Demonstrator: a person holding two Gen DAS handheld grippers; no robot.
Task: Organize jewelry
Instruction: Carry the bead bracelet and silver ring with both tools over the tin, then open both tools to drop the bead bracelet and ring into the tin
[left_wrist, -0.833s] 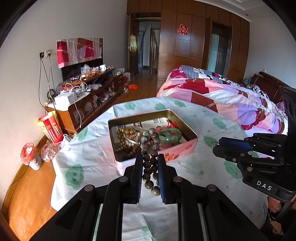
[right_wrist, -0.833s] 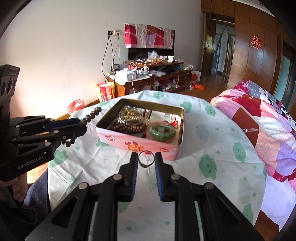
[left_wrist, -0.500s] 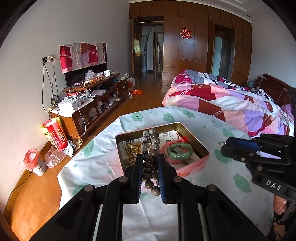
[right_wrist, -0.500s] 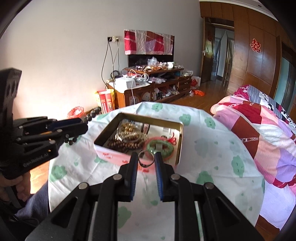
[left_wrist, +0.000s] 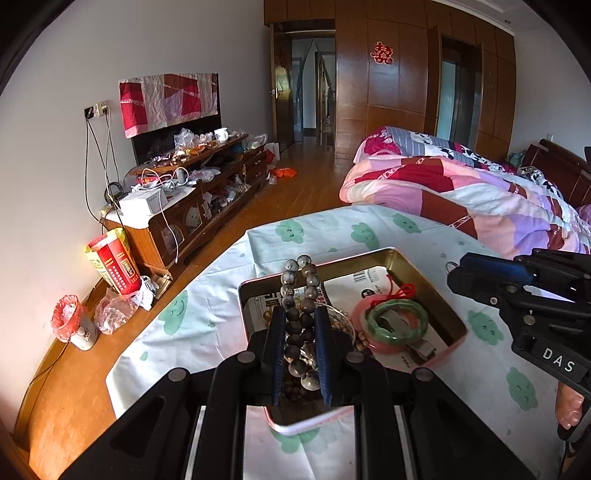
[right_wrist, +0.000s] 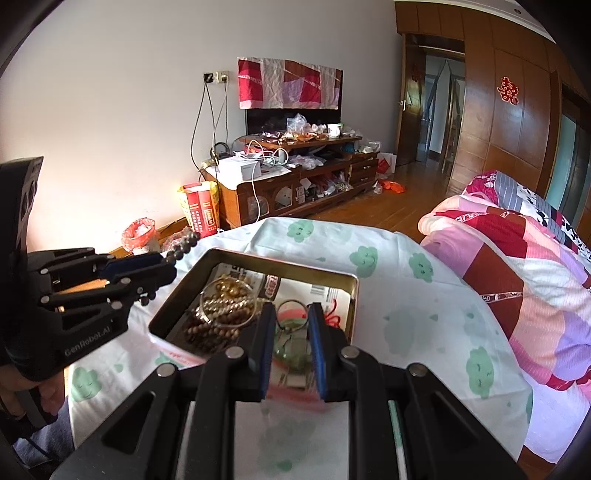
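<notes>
Hanging between the closed jaws of the left gripper (left_wrist: 300, 345) at the lower centre of its view, a bead bracelet (left_wrist: 300, 295) of round, dull grey-brown beads is pinched partway along its loop, so that one end stands up above the fingertips and the other droops below; it is held over the near left part of the tin (left_wrist: 448, 314), presumably so that it can be lowered in. A thin metal ring (right_wrist: 291, 309), a plain wire-like hoop, is clamped in the same way by the right gripper (right_wrist: 291, 343) at the lower centre of the right wrist view, held over the near edge of the same tin. The tin is a shallow rectangular box with a brassy inside, pink outer walls and printed paper lining its floor. Inside it a glossy green bangle (left_wrist: 397, 321) is seen at the right, with a red knotted cord (left_wrist: 402, 291) just behind it, and strands of small brown and golden beads (right_wrist: 221, 314) are heaped at the left. The tin rests on a pale tablecloth (left_wrist: 207, 325) printed with green cloud shapes.
</notes>
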